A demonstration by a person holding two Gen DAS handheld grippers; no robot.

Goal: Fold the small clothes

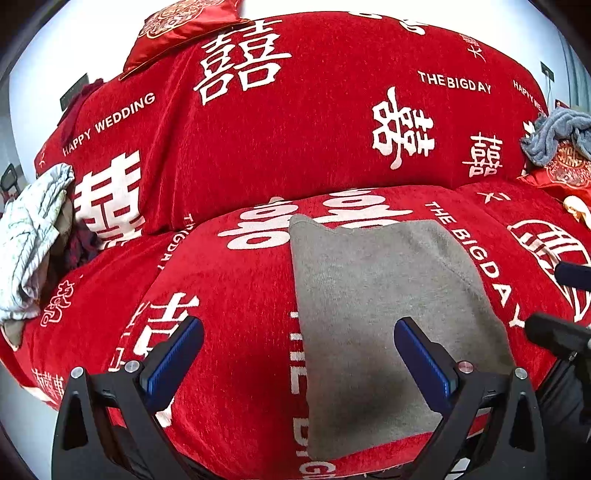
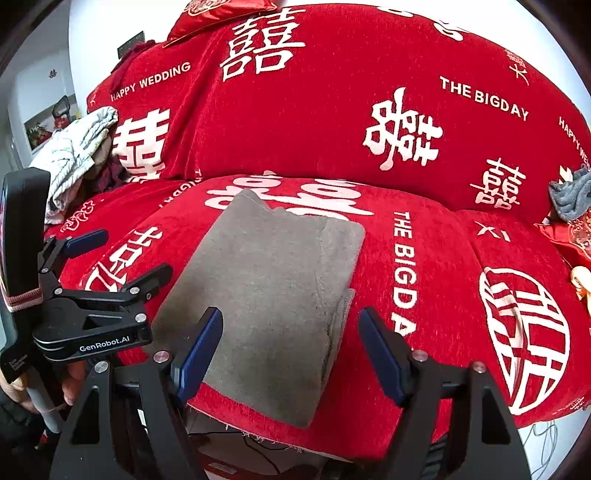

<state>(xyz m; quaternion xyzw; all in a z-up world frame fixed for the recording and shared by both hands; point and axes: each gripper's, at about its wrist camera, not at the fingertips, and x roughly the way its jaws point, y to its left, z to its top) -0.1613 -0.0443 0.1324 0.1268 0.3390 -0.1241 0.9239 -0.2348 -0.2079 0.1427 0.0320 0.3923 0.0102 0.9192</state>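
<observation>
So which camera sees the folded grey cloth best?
The right wrist view: the grey cloth lies whole on the red sofa cover, its folded layers showing. In the left wrist view the left gripper covers its near corner.

Black grippers, blue-padded fingers (image 1: 421, 354)

The folded grey cloth (image 2: 273, 295) looks soft, matt and fuzzy; the red sofa cover (image 2: 332, 122) is nubby chenille-like fabric; the cushion (image 1: 177, 26) is glossy satin.
</observation>
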